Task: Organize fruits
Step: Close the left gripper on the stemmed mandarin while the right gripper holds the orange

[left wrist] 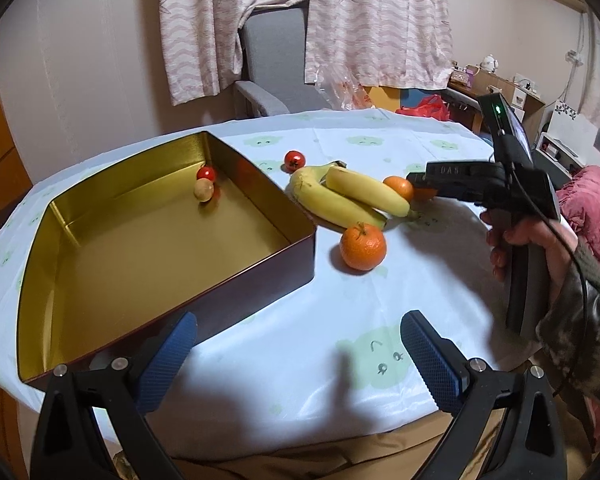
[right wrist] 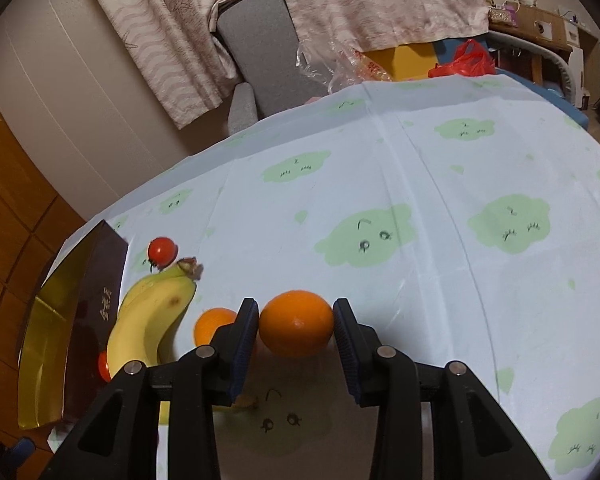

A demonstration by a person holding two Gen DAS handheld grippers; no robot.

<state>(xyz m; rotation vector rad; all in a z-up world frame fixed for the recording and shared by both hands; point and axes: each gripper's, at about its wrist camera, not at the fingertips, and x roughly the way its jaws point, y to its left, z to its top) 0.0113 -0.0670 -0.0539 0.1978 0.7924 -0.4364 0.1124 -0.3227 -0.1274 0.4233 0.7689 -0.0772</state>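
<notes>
An open gold-lined tin box (left wrist: 260, 184) stands on the left of the table, and its dark outer wall (right wrist: 100, 300) shows in the right wrist view. Inside lie a cherry tomato (left wrist: 206, 173) and a small beige fruit (left wrist: 203, 191). Right of the box are another tomato (left wrist: 294, 161) (right wrist: 162, 250), two bananas (left wrist: 340, 196) (right wrist: 152, 328) and two loose oranges (left wrist: 363, 246) (left wrist: 398, 187) (right wrist: 214, 326). My right gripper (right wrist: 296, 322) (left wrist: 420, 186) is shut on a third orange (right wrist: 296, 328) at table level. My left gripper (left wrist: 300, 360) is open and empty over the near edge.
A person's hand (left wrist: 532, 248) holds the right gripper at the table's right side. A grey chair (left wrist: 272, 60) and hanging curtains (left wrist: 380, 20) stand behind the table. Plastic bags (right wrist: 340, 64) lie at the far edge. The cloud-print tablecloth (right wrist: 460, 208) stretches to the right.
</notes>
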